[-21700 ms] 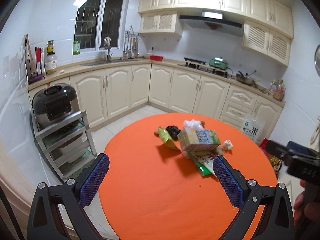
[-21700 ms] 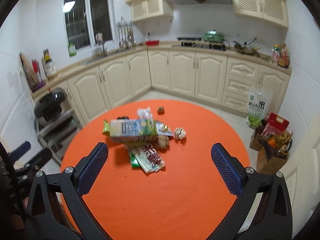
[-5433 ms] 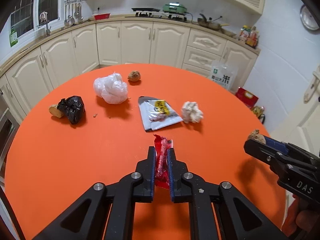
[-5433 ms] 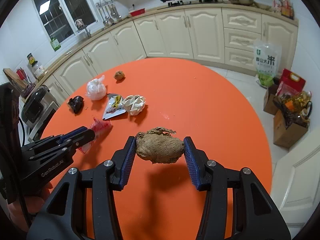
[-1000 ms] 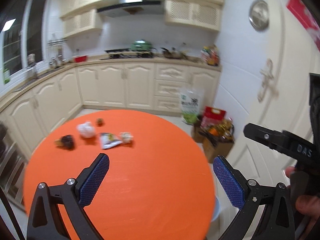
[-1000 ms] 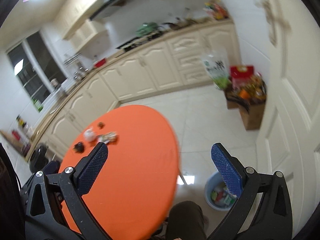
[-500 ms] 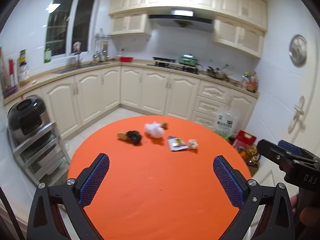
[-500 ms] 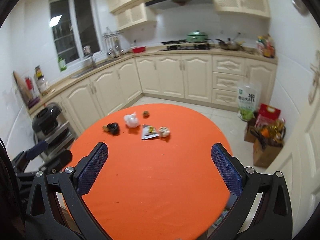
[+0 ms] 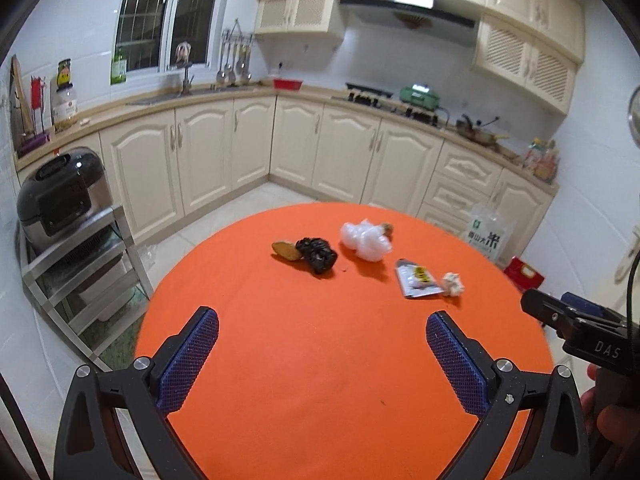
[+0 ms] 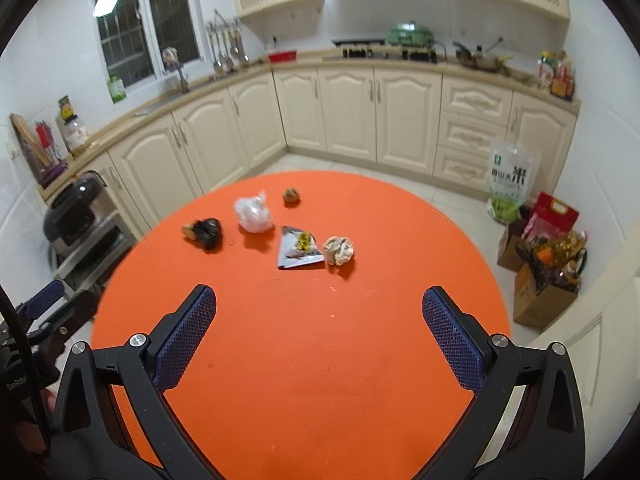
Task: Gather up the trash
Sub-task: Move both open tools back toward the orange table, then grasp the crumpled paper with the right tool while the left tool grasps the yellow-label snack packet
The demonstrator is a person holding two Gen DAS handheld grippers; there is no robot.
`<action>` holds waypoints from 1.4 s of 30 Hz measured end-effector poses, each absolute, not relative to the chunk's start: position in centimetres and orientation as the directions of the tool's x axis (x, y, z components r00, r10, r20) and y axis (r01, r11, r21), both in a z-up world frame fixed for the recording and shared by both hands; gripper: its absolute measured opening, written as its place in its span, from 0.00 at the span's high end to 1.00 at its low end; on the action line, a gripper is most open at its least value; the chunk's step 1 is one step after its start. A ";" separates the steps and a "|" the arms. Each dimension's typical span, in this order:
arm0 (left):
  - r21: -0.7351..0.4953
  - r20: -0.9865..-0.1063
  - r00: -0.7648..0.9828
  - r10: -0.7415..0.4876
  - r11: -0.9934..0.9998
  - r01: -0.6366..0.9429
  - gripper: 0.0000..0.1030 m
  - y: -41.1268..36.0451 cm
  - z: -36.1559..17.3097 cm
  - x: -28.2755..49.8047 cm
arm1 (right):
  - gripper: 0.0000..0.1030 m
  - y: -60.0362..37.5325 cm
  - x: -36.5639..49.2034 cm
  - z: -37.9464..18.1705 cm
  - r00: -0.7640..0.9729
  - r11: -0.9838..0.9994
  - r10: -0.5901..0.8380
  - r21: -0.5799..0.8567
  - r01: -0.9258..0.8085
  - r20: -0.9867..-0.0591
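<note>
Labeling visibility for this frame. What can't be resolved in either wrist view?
- Small brown lump: left wrist view, mostly hidden behind the white bag; clear in the right view.
- Brown piece: right wrist view, blurred, partly behind the black bag.
- Foil packet print: too small to read in both.
- Right gripper jaws: left view, cut off by the edge.

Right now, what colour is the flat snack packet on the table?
The snack packet is silver-grey with a yellow and black label, clearest in the right wrist view.
</note>
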State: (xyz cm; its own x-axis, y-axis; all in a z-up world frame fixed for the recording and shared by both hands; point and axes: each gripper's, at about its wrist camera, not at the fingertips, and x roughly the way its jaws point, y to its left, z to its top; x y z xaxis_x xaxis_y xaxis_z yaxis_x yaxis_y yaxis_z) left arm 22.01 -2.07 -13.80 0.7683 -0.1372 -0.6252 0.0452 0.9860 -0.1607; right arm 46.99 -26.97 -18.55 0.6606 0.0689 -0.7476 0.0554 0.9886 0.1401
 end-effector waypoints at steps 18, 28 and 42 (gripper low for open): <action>-0.122 -0.747 0.655 -0.113 0.992 0.032 0.01 -6.2 -15.9 46.4 | 0.34 -29.1 58.1 -27.9 0.520 0.987 0.089 0.146 0.069 -0.849; -0.127 -0.782 0.612 -0.122 0.991 0.036 0.01 -8.7 -18.0 52.1 | 0.73 -29.0 57.6 -28.7 0.542 0.983 0.116 0.175 0.058 -0.832; -0.130 -0.790 0.575 -0.215 0.974 0.186 0.01 -16.2 -20.0 56.4 | 0.73 -33.6 56.0 -27.9 0.569 0.969 0.144 0.233 0.086 -0.810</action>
